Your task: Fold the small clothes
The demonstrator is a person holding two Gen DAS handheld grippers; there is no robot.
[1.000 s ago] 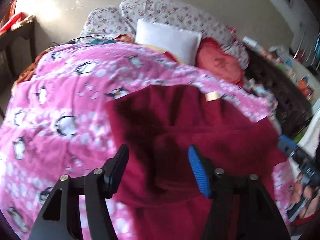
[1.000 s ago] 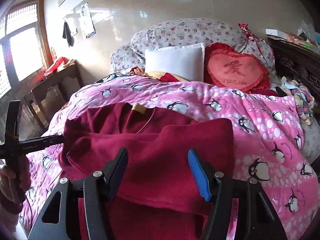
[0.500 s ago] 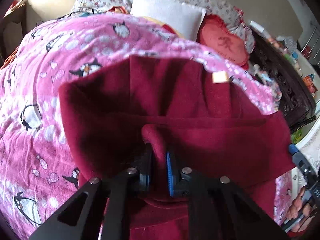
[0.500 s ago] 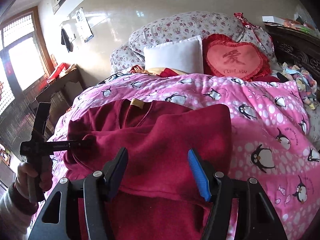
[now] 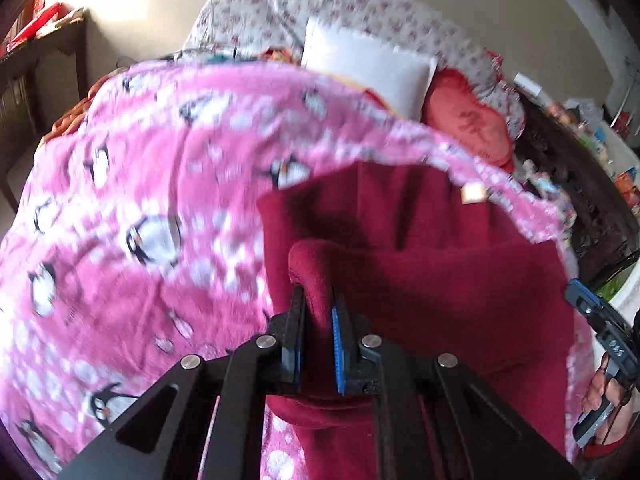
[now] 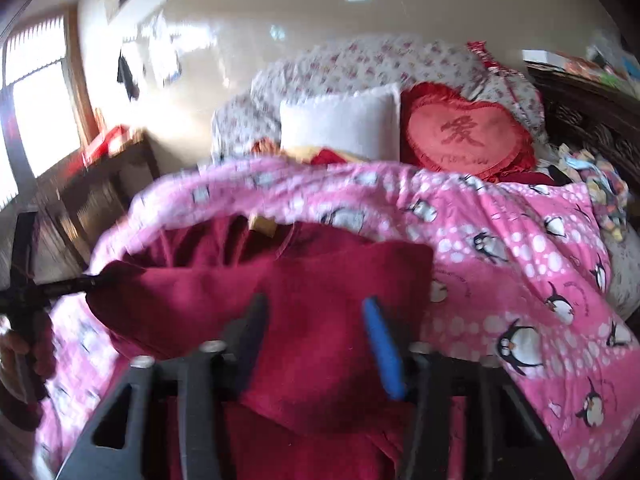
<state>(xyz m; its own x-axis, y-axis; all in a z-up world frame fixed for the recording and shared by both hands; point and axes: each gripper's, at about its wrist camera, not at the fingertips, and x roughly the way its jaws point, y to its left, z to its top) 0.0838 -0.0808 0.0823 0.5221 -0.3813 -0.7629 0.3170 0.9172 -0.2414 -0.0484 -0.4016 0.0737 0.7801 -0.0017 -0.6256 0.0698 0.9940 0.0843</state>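
Left wrist view: the left tongs (image 5: 316, 320) are clamped on a raised ridge of the red garment (image 5: 440, 280), which lies on the pink quilt (image 5: 140, 200) of the bed.

Right wrist view: the right tongs (image 6: 316, 332) have just been closing over the garment's near fold (pads apparently not yet pinching). Next, probably: finish that grip, then lift both corners together to fold

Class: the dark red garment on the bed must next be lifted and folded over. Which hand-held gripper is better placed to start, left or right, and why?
Left. The left hand-held gripper is shut on a pinched ridge of the dark red garment. The right hand-held gripper has been closing, with cloth between its jaws but not yet pressed.
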